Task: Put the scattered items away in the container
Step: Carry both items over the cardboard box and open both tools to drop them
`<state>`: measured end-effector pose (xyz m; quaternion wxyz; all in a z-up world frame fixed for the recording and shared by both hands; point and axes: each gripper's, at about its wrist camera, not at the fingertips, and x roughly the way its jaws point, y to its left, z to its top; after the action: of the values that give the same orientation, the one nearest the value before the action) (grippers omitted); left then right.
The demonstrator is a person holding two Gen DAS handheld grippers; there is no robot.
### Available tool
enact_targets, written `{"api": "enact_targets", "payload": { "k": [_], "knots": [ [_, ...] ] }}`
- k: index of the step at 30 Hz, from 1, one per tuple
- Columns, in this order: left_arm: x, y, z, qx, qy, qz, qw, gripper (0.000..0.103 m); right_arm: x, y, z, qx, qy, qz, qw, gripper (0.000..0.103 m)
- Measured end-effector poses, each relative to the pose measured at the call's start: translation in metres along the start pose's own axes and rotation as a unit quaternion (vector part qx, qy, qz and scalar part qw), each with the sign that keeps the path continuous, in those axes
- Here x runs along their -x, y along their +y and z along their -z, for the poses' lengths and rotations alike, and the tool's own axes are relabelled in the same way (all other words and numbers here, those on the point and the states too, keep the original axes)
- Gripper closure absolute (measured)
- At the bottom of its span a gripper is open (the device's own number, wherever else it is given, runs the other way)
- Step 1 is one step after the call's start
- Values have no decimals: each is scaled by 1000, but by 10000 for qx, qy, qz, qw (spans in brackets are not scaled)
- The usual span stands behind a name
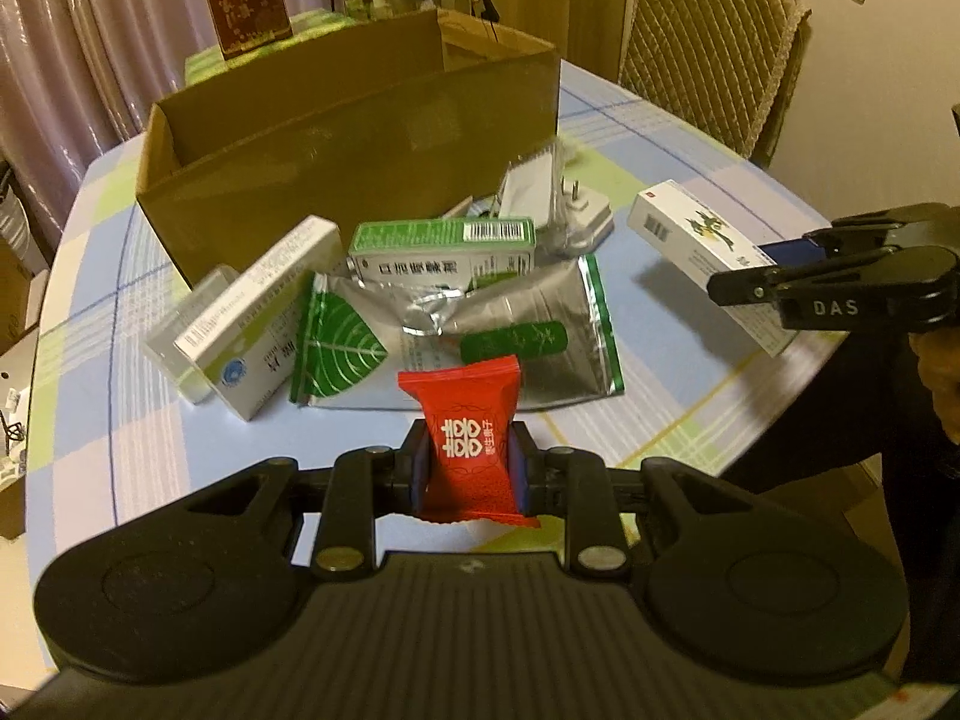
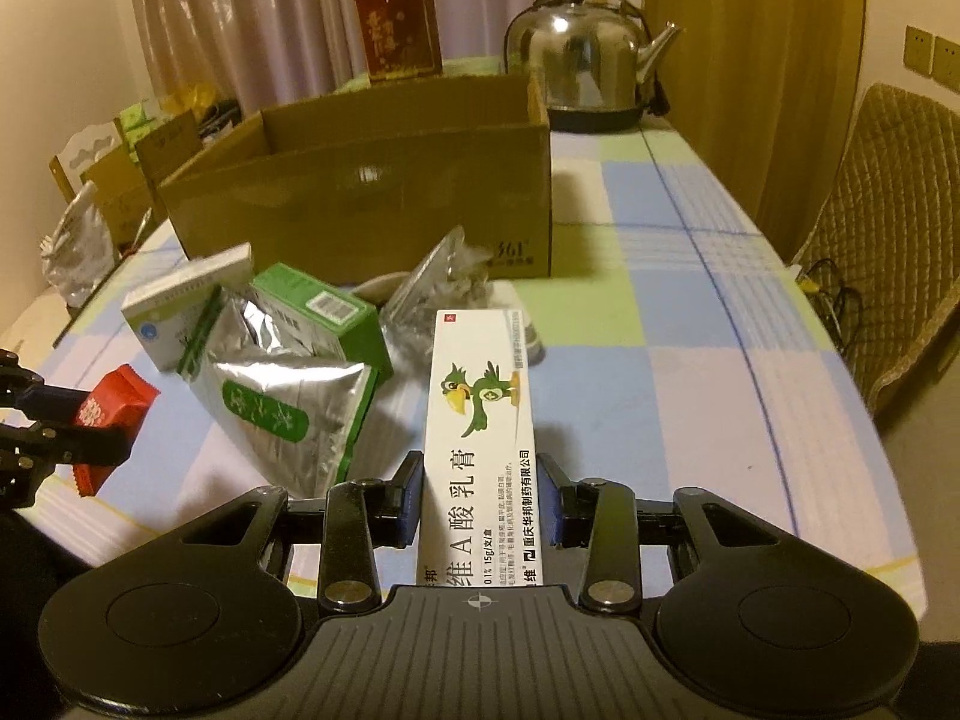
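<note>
L tongs (image 1: 471,474) clamped on red candy packet (image 1: 468,450), R tongs (image 2: 480,498) clamped on white ointment box (image 2: 480,420); both off table (image 2: 660,360), cardboard box (image 2: 360,192) behind pile.

A table (image 2: 690,312) under a pastel checked cloth fills a warmly lit room. Pale curtains (image 2: 264,18) hang behind it, beside a wooden door (image 2: 750,60). A quilted chair (image 2: 888,252) stands at the edge; wall sockets (image 2: 933,60) dot the cream wall.
</note>
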<state>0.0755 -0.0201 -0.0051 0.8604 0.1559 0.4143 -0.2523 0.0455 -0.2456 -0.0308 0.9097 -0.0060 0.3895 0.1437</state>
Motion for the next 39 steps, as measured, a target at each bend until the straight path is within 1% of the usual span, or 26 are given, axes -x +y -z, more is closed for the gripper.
{"api": "enact_targets", "payload": {
  "k": [5, 9, 15, 19, 21, 28, 34, 39],
  "knots": [
    [12, 3, -14, 14, -144, -77, 9999, 81, 11, -1, -14, 41, -127, -70, 9999, 68],
    [20, 11, -28, 46, -271, -146, 9995, 81, 17, 1, -33, 142, -286, -124, 9994, 68],
    [29, 32, -58, 179, -506, -238, 9983, 81, 13, 11, -77, 435, -554, -227, 9973, 68],
    [28, 49, -83, 259, -628, -346, 9971, 81, 2, 17, -112, 593, -716, -289, 9953, 68],
    [26, 57, -95, 330, -694, -332, 9965, 81, -4, 19, -129, 595, -757, -340, 9948, 68],
    [4, 84, -137, 476, -821, -426, 9946, 81, -41, 22, -175, 673, -731, -429, 9941, 68],
    [-27, 107, -164, 668, -859, -414, 9932, 81, -74, 25, -203, 666, -646, -495, 9945, 68],
    [-53, 126, -180, 790, -853, -434, 9923, 81, -103, 28, -220, 702, -586, -522, 9944, 68]
  ]
}}
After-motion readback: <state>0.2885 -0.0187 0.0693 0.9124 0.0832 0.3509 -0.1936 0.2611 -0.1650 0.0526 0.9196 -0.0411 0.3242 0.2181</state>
